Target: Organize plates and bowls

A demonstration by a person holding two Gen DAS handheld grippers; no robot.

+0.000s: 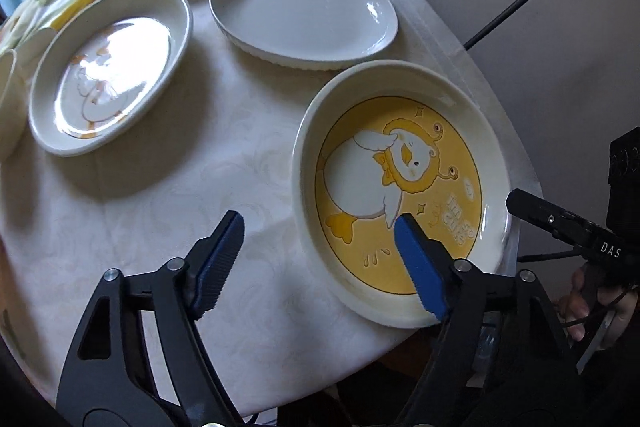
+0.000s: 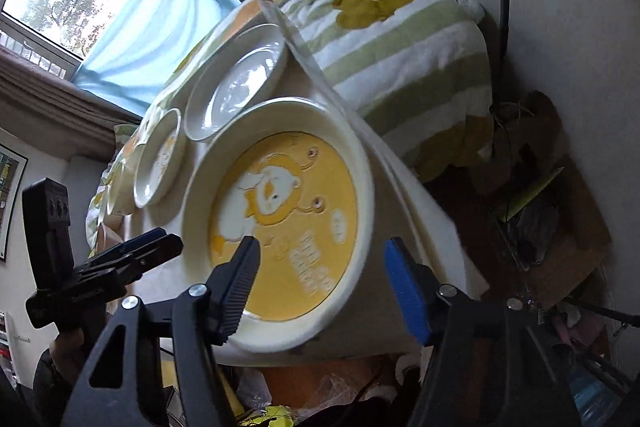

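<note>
A round table (image 1: 168,211) under a pale cloth is seen beside a bed and window. The yellow duck plate (image 1: 400,187) sits at the table's near edge, its rim straddled by the wide-open right gripper (image 2: 320,279); the left gripper (image 1: 320,259), also open, is over its other side. A duck-print plate (image 1: 112,75) and white oval dish (image 1: 300,15) lie farther back. At the left edge, another dish is cut off.

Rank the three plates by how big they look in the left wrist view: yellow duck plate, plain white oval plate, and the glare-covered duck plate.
1. yellow duck plate, though it sits nearest the camera, which inflates it.
2 and 3. plain white oval plate and glare-covered duck plate look about alike; I can't rank them.
</note>
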